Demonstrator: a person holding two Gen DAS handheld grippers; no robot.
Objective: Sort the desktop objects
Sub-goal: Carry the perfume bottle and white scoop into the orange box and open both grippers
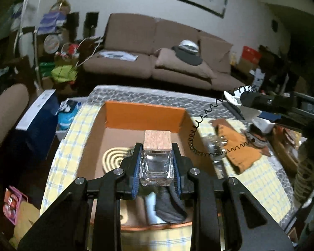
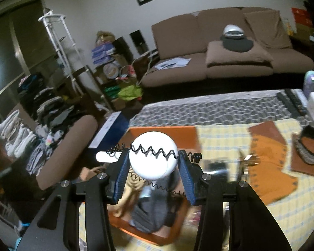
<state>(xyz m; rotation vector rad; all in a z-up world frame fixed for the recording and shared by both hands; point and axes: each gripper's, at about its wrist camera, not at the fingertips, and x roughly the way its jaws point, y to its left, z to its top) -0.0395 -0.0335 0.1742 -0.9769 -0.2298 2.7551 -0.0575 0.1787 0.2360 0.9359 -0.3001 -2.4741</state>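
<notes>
My left gripper (image 1: 156,164) fingers clamp glass bottle (image 1: 156,170), wooden cap, above orange box (image 1: 144,113). Right gripper (image 2: 153,167) fingers grip white round gadget (image 2: 152,156), coiled cord.

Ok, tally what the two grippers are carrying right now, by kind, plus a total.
Glass bottle with wooden cap, clamped in the left gripper: 1
White round object with a coiled black cord, clamped in the right gripper: 1
Total carried: 2
</notes>
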